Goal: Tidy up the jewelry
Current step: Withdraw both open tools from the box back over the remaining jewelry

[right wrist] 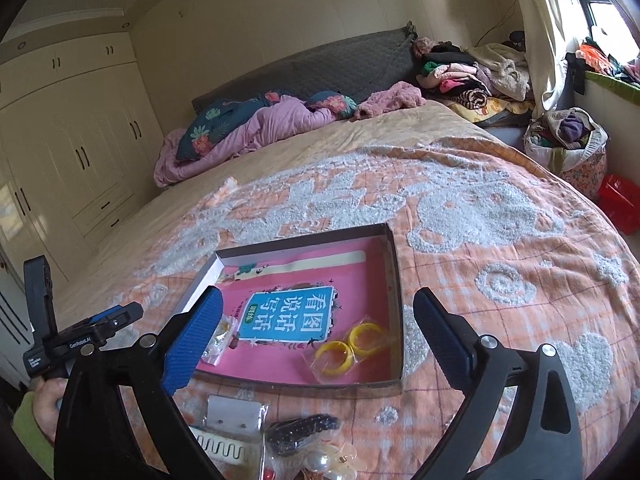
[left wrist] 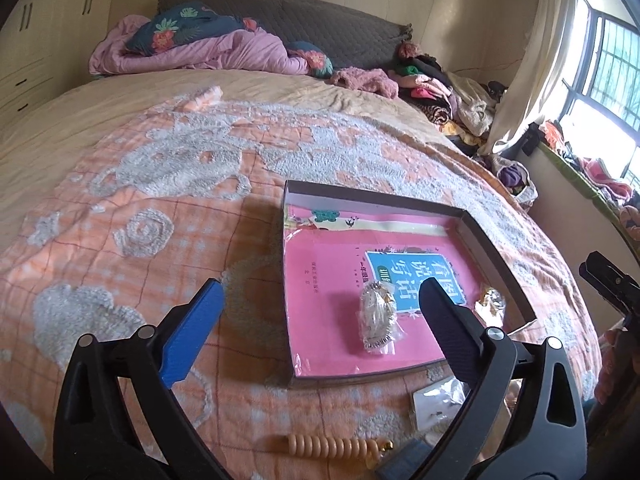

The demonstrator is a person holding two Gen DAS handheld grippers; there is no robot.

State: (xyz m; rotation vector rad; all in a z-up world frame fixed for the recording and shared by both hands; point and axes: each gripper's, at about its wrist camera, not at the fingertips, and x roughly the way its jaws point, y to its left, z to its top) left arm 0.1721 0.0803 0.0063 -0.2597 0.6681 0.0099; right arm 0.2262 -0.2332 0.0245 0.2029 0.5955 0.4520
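A shallow dark box [left wrist: 496, 252] lined with a pink book cover lies on the bed; it also shows in the right wrist view [right wrist: 394, 276]. In it lie a bagged pale bracelet [left wrist: 378, 318], a small gold bagged piece [left wrist: 491, 300] and a bag with two yellow bangles [right wrist: 352, 346]. In front of the box lie a wooden bead bracelet [left wrist: 332, 446], a clear bag [left wrist: 438, 402], a black bead bag [right wrist: 302, 430] and pearl flower clips [right wrist: 334, 462]. My left gripper [left wrist: 320, 304] is open over the box's left edge. My right gripper [right wrist: 318, 314] is open above the box.
The orange and white blanket [left wrist: 160, 208] covers the bed. Pink bedding and pillows [left wrist: 208, 48] lie at the headboard, a clothes pile [right wrist: 464, 80] at the far corner. Wardrobes [right wrist: 80, 140] stand to the left. A full bag [right wrist: 568, 144] and red basket [right wrist: 618, 200] stand right.
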